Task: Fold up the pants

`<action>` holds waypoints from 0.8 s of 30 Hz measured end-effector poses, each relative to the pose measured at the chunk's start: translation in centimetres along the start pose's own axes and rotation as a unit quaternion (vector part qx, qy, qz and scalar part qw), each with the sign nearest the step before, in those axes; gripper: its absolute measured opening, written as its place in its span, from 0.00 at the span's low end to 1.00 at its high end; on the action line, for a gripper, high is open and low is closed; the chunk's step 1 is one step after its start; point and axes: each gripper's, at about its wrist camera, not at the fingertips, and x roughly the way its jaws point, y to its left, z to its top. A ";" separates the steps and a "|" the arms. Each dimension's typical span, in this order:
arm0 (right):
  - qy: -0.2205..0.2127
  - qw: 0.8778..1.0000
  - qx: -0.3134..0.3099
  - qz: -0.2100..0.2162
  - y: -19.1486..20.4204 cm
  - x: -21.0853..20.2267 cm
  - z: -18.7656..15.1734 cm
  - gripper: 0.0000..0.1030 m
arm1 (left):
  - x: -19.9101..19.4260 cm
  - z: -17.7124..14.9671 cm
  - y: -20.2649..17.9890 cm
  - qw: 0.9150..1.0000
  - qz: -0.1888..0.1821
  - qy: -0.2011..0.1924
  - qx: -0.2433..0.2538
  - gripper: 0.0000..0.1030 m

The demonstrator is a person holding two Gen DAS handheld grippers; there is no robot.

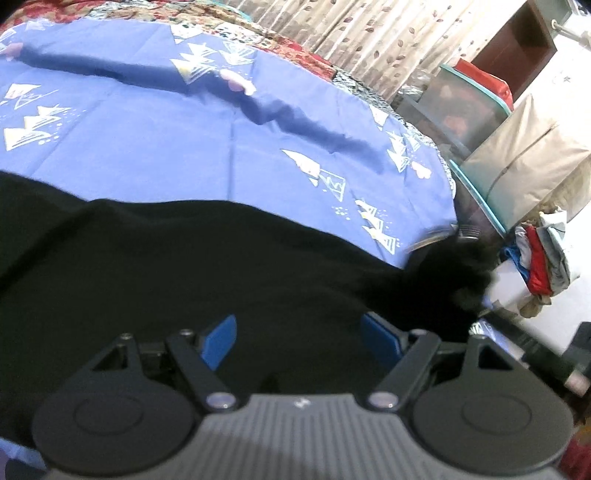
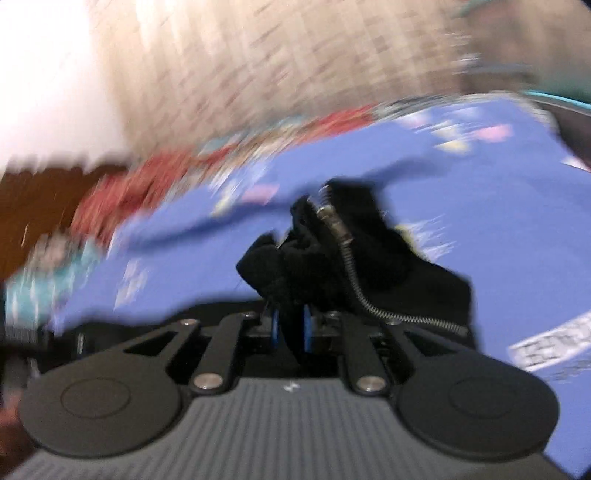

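Observation:
Black pants (image 1: 155, 266) lie spread on a blue sheet (image 1: 147, 147) with white triangle prints. My left gripper (image 1: 299, 339) is open, its blue pads (image 1: 221, 341) apart just above the black cloth, holding nothing. My right gripper (image 2: 291, 328) is shut on a bunched part of the pants (image 2: 295, 254) near the metal zipper (image 2: 351, 266) and holds it lifted above the blue sheet (image 2: 498, 221). The right wrist view is blurred by motion.
A patterned quilt (image 1: 288, 48) lies under the sheet. A curtain (image 1: 369, 33) hangs behind the bed. Plastic storage bins (image 1: 461, 107), a beige bag (image 1: 517, 162) and a pile of clothes (image 1: 539, 258) stand to the right of the bed.

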 end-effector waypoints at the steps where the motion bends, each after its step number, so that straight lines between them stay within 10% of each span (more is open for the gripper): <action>1: 0.025 0.999 -0.019 0.006 1.1 1.3 -0.8 0.15 | -0.2 -0.2 0.5 1.000 0.004 0.000 -0.005 0.75; 5: 0.124 0.987 -0.097 -0.010 4.5 5.8 -4.7 0.20 | -1.2 -1.0 2.5 0.999 0.019 -0.001 -0.030 0.75; 9: 0.122 0.986 -0.116 0.011 5.3 4.6 -4.7 0.54 | -2.4 -1.7 4.2 0.999 0.028 -0.009 -0.046 0.75; 14: 0.076 0.993 -0.066 0.059 4.7 1.8 -2.0 0.51 | -3.3 -2.7 5.6 0.998 0.026 -0.016 -0.058 0.75; 19: 0.037 0.999 0.009 0.029 3.1 3.5 0.3 0.28 | -4.6 -3.7 5.6 0.999 0.022 -0.031 -0.038 0.75; 24: 0.139 0.987 0.070 -0.028 1.3 9.3 -3.3 0.25 | -5.6 -4.1 6.0 0.998 0.027 -0.040 -0.031 0.75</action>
